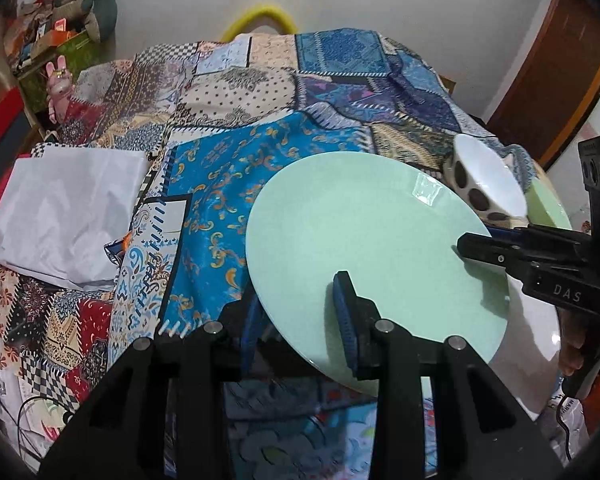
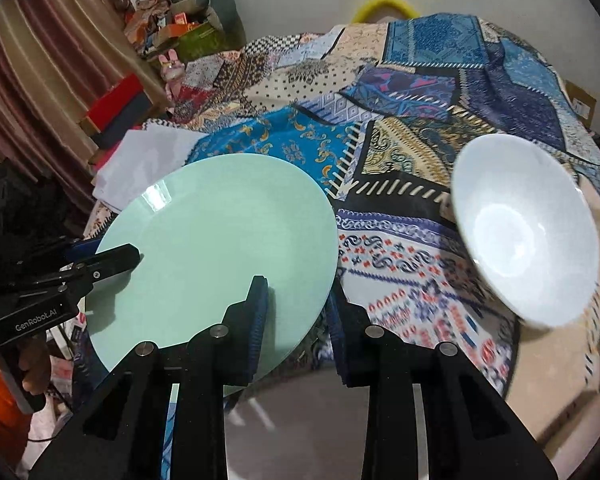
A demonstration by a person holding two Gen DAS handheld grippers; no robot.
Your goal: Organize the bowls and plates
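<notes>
A pale green plate [image 1: 364, 240] is held tilted above the patchwork cloth. My left gripper [image 1: 300, 320] is shut on its near edge, one finger over and one under. My right gripper [image 2: 296, 316] is shut on the same plate [image 2: 220, 248] at its opposite edge; it shows in the left wrist view [image 1: 484, 248]. My left gripper shows in the right wrist view [image 2: 112, 256]. A white bowl with dark spots outside [image 1: 484, 184] stands tilted to the right of the plate; it looks blurred in the right wrist view [image 2: 528, 228].
A patchwork cloth [image 1: 236, 128] covers the surface. A folded white sheet [image 1: 64, 208] lies at the left. A second green plate's rim [image 1: 544, 208] shows behind the bowl. Boxes and toys [image 1: 56, 40] pile at the far left. A wooden door [image 1: 552, 88] stands at right.
</notes>
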